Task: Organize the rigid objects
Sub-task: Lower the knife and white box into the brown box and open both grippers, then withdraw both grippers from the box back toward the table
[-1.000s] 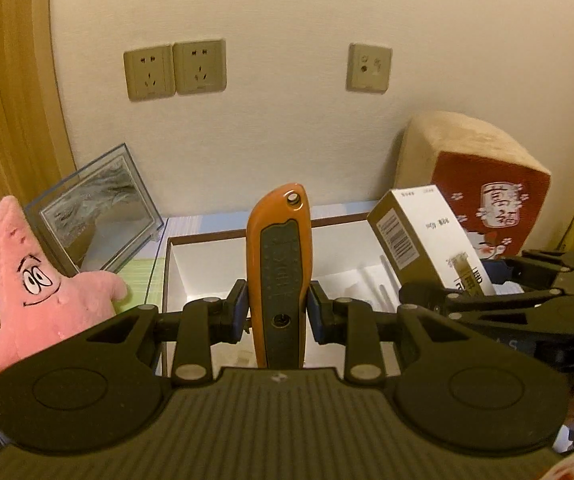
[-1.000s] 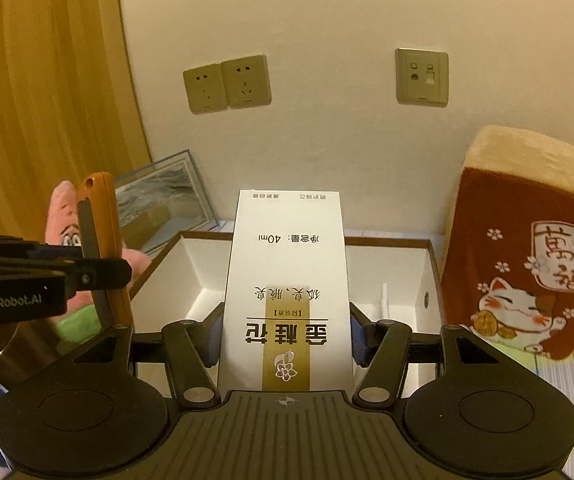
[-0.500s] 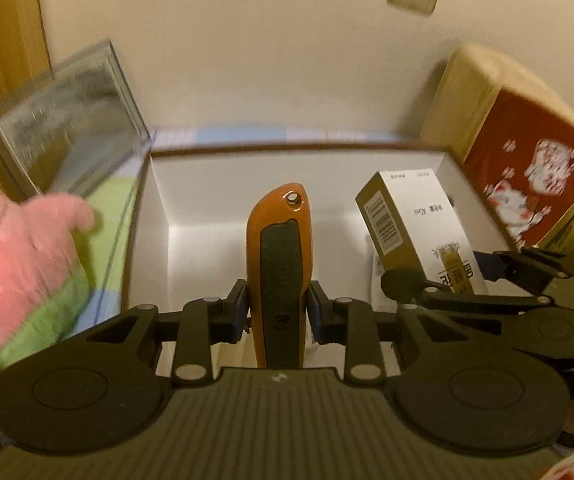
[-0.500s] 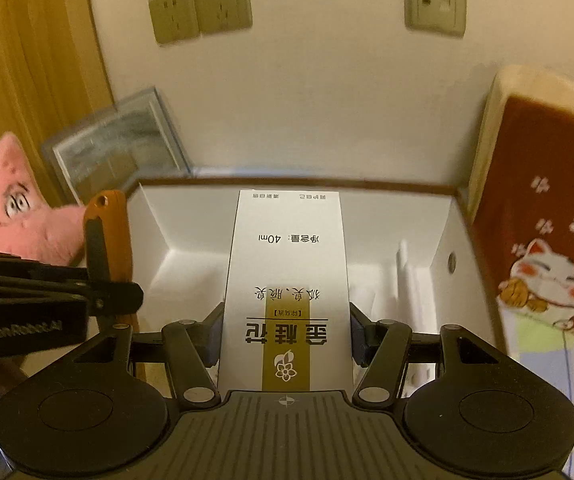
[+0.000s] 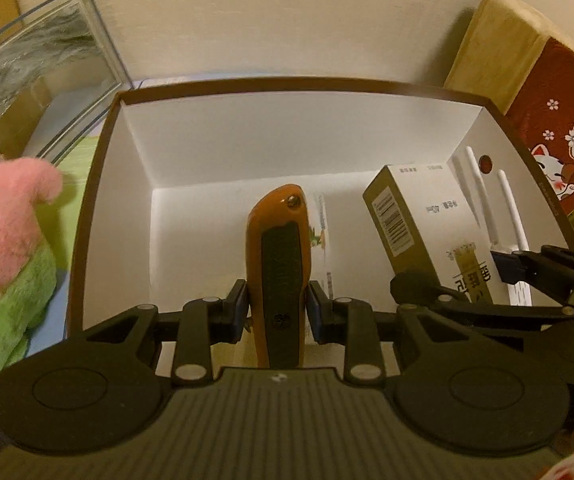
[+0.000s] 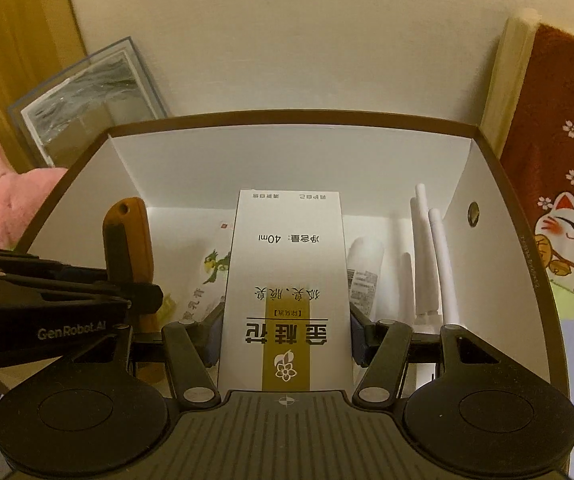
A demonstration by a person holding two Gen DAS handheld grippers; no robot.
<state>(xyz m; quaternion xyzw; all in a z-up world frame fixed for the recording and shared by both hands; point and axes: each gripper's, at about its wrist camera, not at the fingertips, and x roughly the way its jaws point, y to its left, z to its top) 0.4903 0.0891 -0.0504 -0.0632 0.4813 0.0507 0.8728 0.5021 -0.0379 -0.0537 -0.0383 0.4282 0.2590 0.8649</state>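
Storage box (image 5: 99, 184) is seen directly below and ahead. Carton (image 6: 287, 280) is clamped in right gripper (image 6: 285, 332), utility knife (image 5: 281, 264) in left gripper (image 5: 279, 308); both long axes are aimed forward into it, side by side.

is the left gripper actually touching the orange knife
Touching. The left wrist view shows the left gripper shut on the orange knife, with both blue fingers pressed against its sides and no gap showing.
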